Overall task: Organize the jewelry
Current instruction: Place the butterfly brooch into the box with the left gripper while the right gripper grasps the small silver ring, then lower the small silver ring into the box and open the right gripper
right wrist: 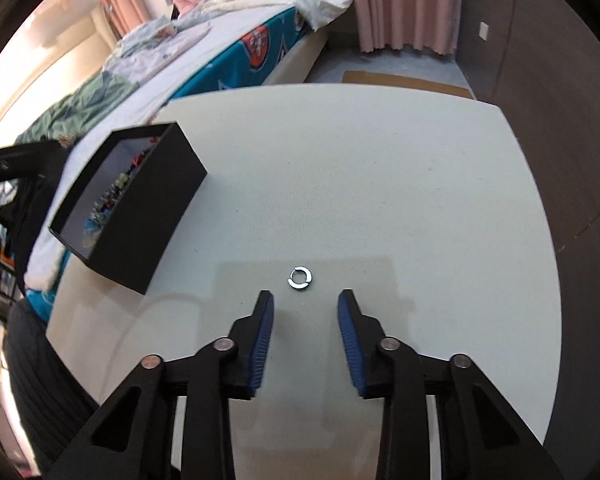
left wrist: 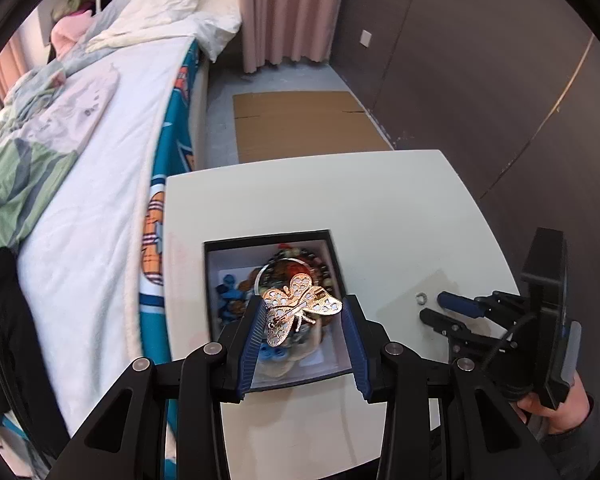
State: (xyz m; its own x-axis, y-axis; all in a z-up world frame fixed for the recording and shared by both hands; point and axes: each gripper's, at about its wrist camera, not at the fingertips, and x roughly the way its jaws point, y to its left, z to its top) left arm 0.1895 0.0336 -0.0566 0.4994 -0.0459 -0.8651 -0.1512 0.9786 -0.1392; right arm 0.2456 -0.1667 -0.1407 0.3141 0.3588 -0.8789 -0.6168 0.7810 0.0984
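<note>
The left gripper (left wrist: 303, 312) points steeply down over the black box (left wrist: 336, 264), its fingers part-closed and clamped on a gold butterfly brooch (left wrist: 300, 308). The brooch hangs above the box interior (pin side facing the camera), over the beads and other jewelry (left wrist: 236, 296) already lying inside. The box sits near the table's left edge, close to the bed (left wrist: 100, 200).

The right gripper (right wrist: 305, 312) also tilts steeply down toward the white table (right wrist: 380, 180). Its fingers stand a moderate gap apart with nothing between them. A small silver open ring (right wrist: 299, 278) lies flat on the table just beyond the fingertips, not touched by either pad. In the left wrist view a hand (left wrist: 548, 408) grips the right gripper's handle at the table's right side.

Ahead of the ring the tabletop is bare to its far edge. Beyond lie flattened cardboard (left wrist: 300, 124) on the floor, a pink curtain (left wrist: 288, 8) and a dark wall (left wrist: 480, 60).
</note>
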